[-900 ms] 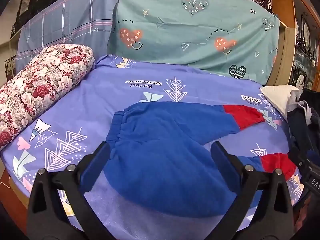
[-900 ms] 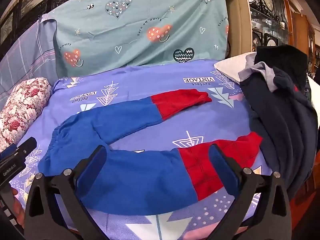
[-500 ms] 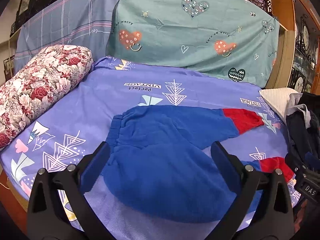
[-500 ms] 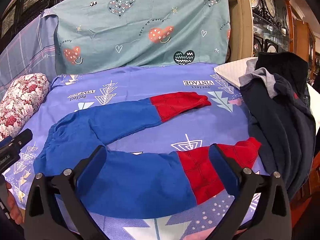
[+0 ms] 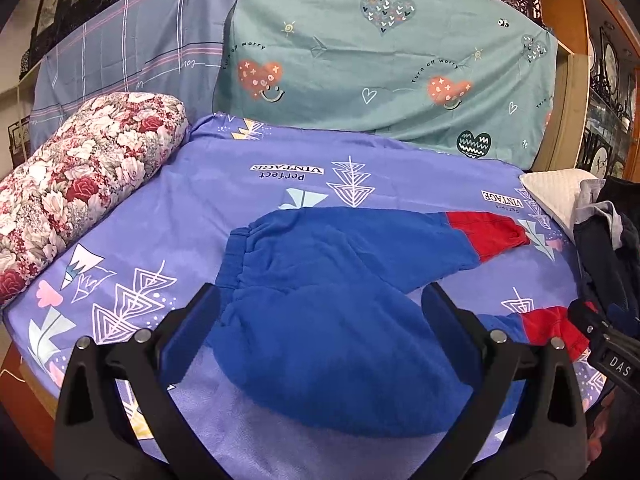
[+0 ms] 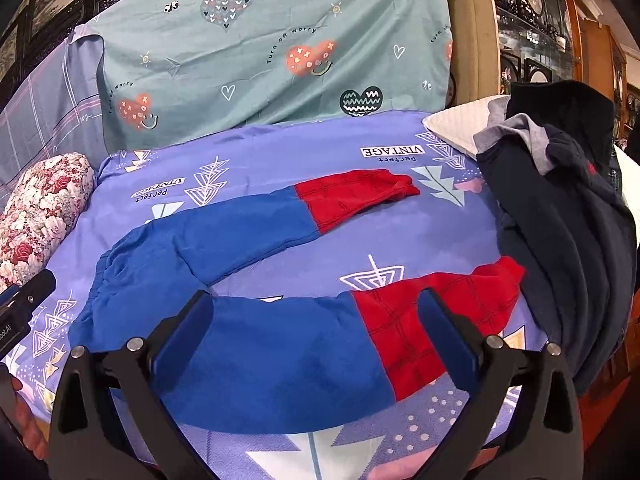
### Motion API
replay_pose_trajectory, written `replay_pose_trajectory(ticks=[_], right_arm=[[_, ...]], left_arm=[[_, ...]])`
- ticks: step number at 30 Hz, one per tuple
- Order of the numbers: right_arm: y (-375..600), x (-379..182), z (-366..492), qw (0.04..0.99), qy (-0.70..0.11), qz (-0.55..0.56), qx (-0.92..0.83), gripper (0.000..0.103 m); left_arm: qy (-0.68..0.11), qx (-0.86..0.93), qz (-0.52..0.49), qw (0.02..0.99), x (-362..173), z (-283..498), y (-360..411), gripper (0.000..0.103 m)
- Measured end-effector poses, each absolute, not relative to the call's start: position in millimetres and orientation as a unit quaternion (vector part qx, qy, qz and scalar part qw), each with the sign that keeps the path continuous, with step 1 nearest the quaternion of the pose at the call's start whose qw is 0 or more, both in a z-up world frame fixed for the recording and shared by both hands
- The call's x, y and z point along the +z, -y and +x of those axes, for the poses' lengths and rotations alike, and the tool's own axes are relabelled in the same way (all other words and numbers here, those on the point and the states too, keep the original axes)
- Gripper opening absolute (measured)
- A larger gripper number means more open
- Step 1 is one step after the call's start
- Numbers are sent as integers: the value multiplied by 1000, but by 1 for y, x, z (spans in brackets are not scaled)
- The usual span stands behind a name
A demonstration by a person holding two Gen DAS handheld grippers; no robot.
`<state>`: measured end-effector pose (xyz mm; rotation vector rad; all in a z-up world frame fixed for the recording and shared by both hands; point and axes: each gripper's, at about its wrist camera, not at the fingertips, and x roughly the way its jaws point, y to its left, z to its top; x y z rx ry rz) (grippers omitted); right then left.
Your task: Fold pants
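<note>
Blue pants [image 5: 328, 312] with red cuffs lie spread on a purple printed sheet [image 5: 200, 208], waistband to the left, both legs running right and splayed apart. In the right wrist view the pants [image 6: 256, 344] show the far leg's red cuff [image 6: 352, 196] and the near leg's red cuff [image 6: 436, 320]. My left gripper [image 5: 320, 320] is open and empty, hovering over the seat and waist end. My right gripper [image 6: 316, 328] is open and empty, hovering over the near leg by its red cuff. Neither touches the fabric.
A floral bolster [image 5: 76, 188] lies along the left edge. A teal heart-print cloth [image 5: 380, 56] hangs behind. A pile of dark clothes [image 6: 568, 216] and a white pillow [image 6: 456, 128] sit on the right. The bed's front edge is just below the grippers.
Both grippers have drawn back and risen slightly, so the pants sit lower and smaller in view. The pants have not moved. Both stay open.
</note>
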<state>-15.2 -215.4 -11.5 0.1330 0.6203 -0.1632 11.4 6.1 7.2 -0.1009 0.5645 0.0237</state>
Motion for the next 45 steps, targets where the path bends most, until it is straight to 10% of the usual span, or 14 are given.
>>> replay_pose_trajectory(ticks=[43,45], right_arm=[[313,-116,6,879,-424,92,-197,102],[311,-116,10,881,-422,95,-192,78]], left_arm=[[-472,12,-23,881,-118,44,-30,101],[-466,11,-26,884,-117,42,-28,99]])
